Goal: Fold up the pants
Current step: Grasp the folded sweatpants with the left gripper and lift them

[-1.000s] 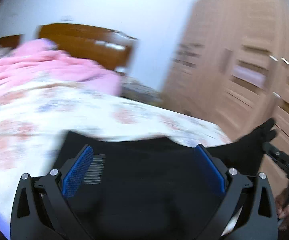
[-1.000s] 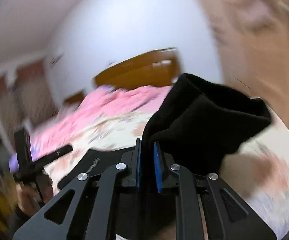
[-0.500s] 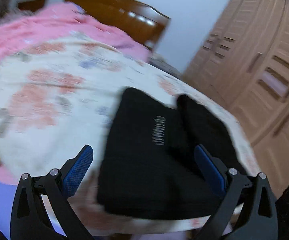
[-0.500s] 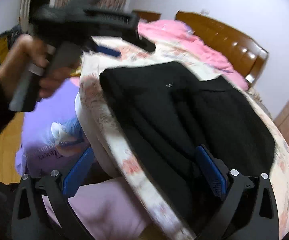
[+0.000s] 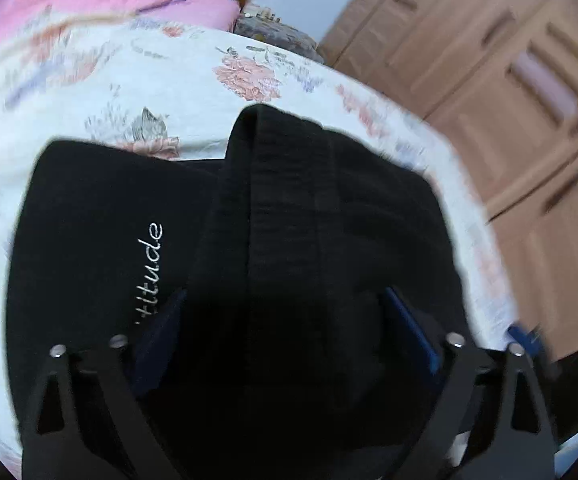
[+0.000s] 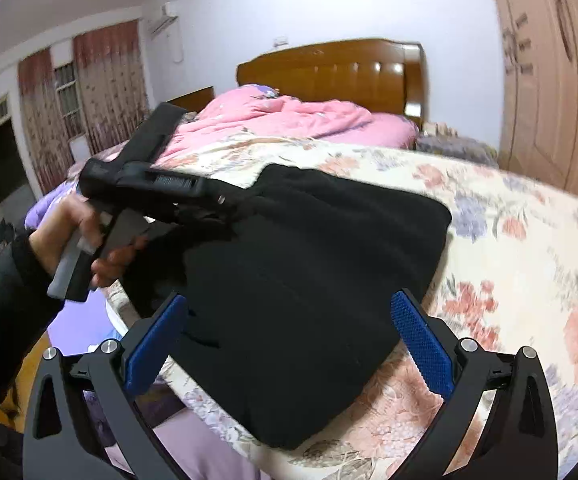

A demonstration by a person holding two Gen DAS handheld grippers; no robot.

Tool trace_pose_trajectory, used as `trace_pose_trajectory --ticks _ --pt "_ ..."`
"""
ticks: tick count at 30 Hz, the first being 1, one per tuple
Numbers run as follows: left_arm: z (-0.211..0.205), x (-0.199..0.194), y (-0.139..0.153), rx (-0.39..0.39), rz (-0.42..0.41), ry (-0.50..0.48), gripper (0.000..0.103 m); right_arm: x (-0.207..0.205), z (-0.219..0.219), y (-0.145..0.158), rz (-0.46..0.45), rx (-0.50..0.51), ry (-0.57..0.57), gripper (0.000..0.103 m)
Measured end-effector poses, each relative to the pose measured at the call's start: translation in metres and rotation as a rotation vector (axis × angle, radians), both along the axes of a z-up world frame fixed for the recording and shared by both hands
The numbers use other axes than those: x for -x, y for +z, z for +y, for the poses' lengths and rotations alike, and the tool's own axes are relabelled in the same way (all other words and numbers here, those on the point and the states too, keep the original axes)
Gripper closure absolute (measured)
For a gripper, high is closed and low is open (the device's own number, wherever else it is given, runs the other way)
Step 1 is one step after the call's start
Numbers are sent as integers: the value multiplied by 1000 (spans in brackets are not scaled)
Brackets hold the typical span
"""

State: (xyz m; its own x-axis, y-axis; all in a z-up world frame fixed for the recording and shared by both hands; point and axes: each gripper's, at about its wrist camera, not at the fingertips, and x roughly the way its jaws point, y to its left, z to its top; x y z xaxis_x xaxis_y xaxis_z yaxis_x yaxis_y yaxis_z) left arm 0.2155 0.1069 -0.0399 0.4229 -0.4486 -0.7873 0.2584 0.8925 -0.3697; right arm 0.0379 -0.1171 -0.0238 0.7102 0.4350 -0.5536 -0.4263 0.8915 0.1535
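Observation:
Black pants [image 6: 309, 288] lie folded in a thick stack near the bed's front corner, on the floral bedspread [image 6: 521, 240]. In the left wrist view the pants [image 5: 289, 220] fill the middle, with white script lettering [image 5: 151, 270] on the left panel and a raised fold on top. My left gripper [image 5: 285, 328] is open, jaws wide, low over the pants with the raised fold between the blue pads. In the right wrist view the left gripper [image 6: 225, 208] reaches onto the stack's left edge. My right gripper [image 6: 289, 344] is open and empty, just in front of the stack.
A pink quilt [image 6: 289, 120] and a wooden headboard [image 6: 329, 76] lie at the far end of the bed. Wooden wardrobe doors [image 5: 509, 80] stand to the right. Purple bedding [image 6: 77, 320] hangs off the bed's left side, and curtains [image 6: 101, 92] hang at the far left.
My right gripper let go of the pants and drew back, open. My left gripper came down onto the folded stack, which now lies flat on the bed.

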Motion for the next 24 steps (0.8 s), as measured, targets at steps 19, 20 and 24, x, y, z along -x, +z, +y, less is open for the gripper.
trace_pose_trajectory --ticks 19,20,24 --pt "0 42 85 62 -248 -39 77 -8 -21 -22 141 -84 -36 5" --pt "-4 45 94 52 -258 -52 77 -3 -18 -21 125 -64 -25 5" --pt "-15 43 112 3 -253 -66 77 10 4 -35 115 42 -33 5"
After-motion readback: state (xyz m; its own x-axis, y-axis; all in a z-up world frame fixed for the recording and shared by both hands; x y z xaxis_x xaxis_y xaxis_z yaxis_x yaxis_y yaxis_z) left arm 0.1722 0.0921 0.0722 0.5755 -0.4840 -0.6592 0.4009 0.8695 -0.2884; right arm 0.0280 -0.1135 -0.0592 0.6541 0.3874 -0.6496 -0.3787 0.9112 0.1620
